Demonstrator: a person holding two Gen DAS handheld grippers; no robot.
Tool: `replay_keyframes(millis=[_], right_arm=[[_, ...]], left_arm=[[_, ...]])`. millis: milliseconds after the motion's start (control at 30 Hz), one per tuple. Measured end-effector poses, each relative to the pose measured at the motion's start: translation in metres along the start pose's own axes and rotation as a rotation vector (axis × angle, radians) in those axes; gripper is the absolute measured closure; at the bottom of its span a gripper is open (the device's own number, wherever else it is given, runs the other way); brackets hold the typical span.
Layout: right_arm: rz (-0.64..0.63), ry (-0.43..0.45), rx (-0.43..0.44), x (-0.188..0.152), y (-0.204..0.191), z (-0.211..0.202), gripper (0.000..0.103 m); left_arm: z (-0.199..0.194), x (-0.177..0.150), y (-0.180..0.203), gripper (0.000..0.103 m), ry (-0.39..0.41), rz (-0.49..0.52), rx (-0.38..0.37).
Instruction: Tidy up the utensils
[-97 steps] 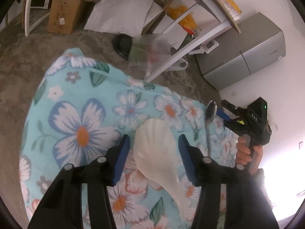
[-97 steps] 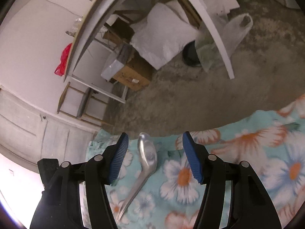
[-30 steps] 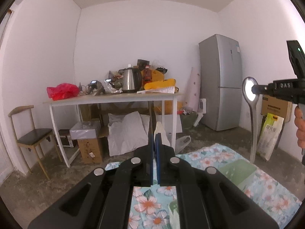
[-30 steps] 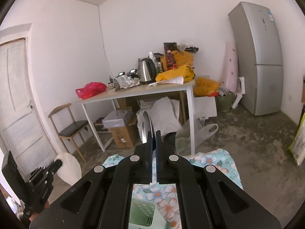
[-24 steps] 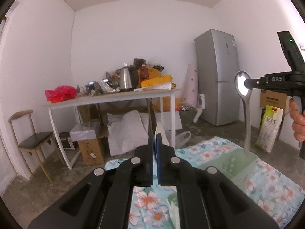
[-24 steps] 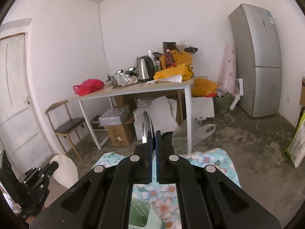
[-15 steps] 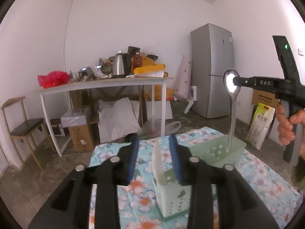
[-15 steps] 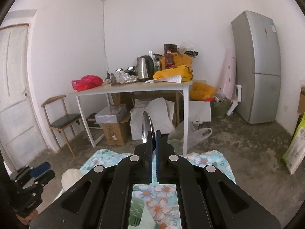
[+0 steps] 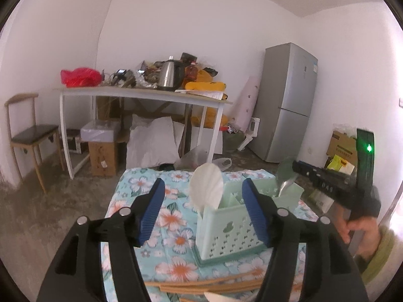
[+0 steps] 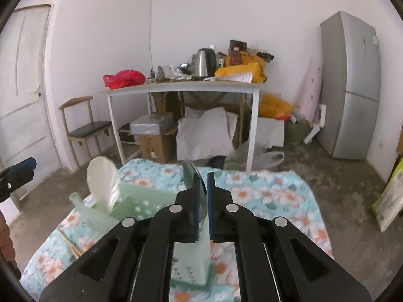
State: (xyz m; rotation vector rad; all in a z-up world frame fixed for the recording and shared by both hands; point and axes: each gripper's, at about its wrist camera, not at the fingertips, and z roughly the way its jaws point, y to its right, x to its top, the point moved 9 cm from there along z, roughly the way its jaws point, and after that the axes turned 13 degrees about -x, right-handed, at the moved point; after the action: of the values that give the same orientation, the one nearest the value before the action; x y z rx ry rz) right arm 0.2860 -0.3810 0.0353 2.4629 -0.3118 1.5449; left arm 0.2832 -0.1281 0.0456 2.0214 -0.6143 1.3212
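While both cameras are facing the cluttered room:
Floral cloth (image 9: 173, 216): covering the lower centre.
Green utensil caddy (image 9: 226, 229): sitting on it, lower centre.
Left hand-held gripper (image 9: 204, 211): spreading wide, gripping nothing.
Right hand-held gripper (image 10: 203, 188): standing narrowly parted, loosely flanking the metal spoon (image 10: 191, 173).
White spoon (image 9: 206, 186): standing upright in the caddy's left compartment.
Metal spoon: resting in its right compartment.

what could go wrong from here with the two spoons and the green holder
The white spoon leans at the corner of the light green holder; its broad bowl rides high and might tip it. The right gripper stands only slightly parted around the metal spoon, which could snag on withdrawal. The chopsticks lie under the left gripper.
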Motion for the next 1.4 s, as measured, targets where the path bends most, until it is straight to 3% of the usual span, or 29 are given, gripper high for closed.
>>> replay_keyframes(millis=[100,333,500,800,1033,1200,1400], right_arm=[[0.022,0.002,-0.004,-0.002,0.001,-0.009,0.084],[0.087,-0.009,-0.021,-0.011,0.011,-0.032,0.076],[0.164,-0.018,-0.038,-0.029,0.028,-0.070,0.071],[0.187,-0.245,-0.025,-0.111,0.013,-0.105,0.050],[0.188,-0.394,0.008,-0.169,-0.015,-0.122,0.048],[0.144,-0.439,0.033,-0.193,-0.029,-0.126,0.046],[0.159,-0.434,0.068,-0.191,-0.030,-0.126,0.045]], left_arm=[[-0.011,-0.006,-0.002,0.038,-0.001,-0.029,0.007],[-0.030,-0.020,-0.006,0.036,-0.017,-0.077,0.009],[-0.046,-0.026,-0.008,0.035,-0.020,-0.105,0.005],[-0.056,-0.062,-0.008,0.034,-0.116,-0.172,0.013],[-0.044,-0.101,-0.015,0.034,-0.238,-0.241,0.042],[-0.039,-0.119,-0.023,0.034,-0.286,-0.254,0.084],[-0.042,-0.135,-0.040,0.033,-0.330,-0.285,0.145]])
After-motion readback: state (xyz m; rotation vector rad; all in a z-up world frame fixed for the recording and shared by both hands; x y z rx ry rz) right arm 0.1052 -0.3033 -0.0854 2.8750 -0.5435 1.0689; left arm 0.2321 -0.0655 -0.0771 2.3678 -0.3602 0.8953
